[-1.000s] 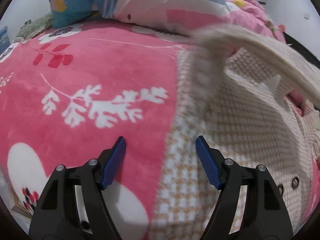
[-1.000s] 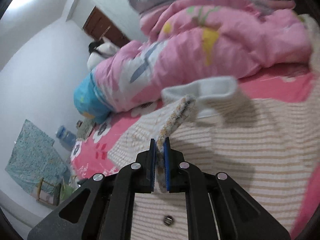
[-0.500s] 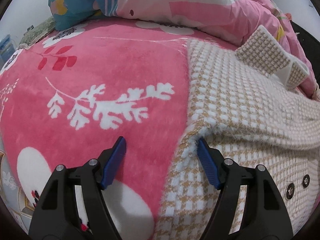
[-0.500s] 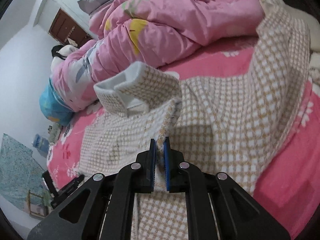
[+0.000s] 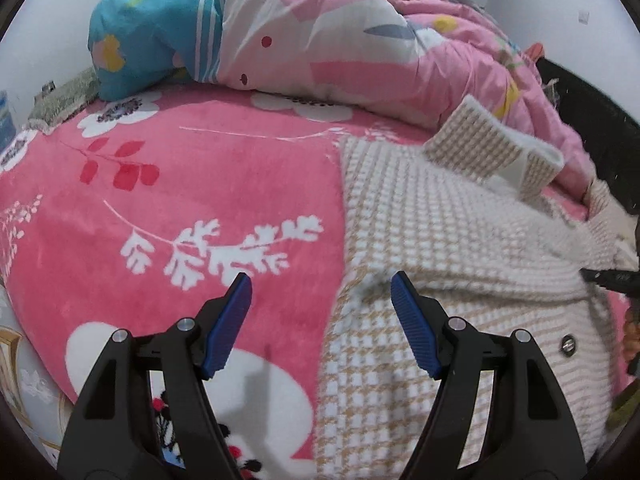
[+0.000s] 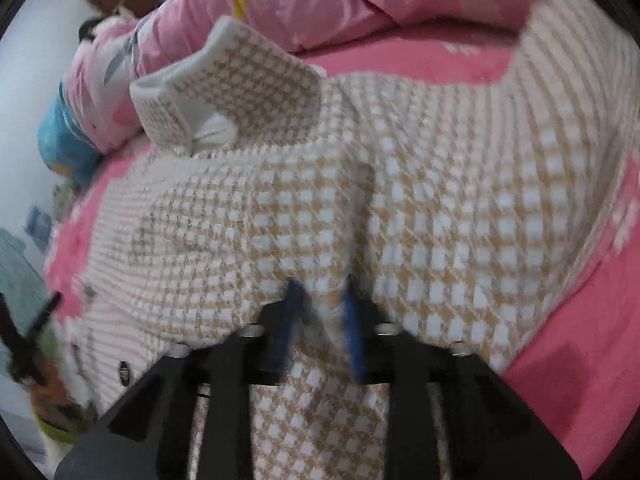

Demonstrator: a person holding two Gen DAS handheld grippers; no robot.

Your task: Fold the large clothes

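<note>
While spread on one blanket (image 5: 168, 184): one checked coat (image 6: 440, 200), two buttons (image 5: 568, 345).

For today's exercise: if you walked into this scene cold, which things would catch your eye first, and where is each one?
First, the big checked knit cardigan spread across the bright pink floral blanket, its cuffed sleeve folded up toward the back. Behind it, a crumpled pink duvet is heaped along the bed's far side. The left gripper hangs open over the cardigan's edge.
</note>
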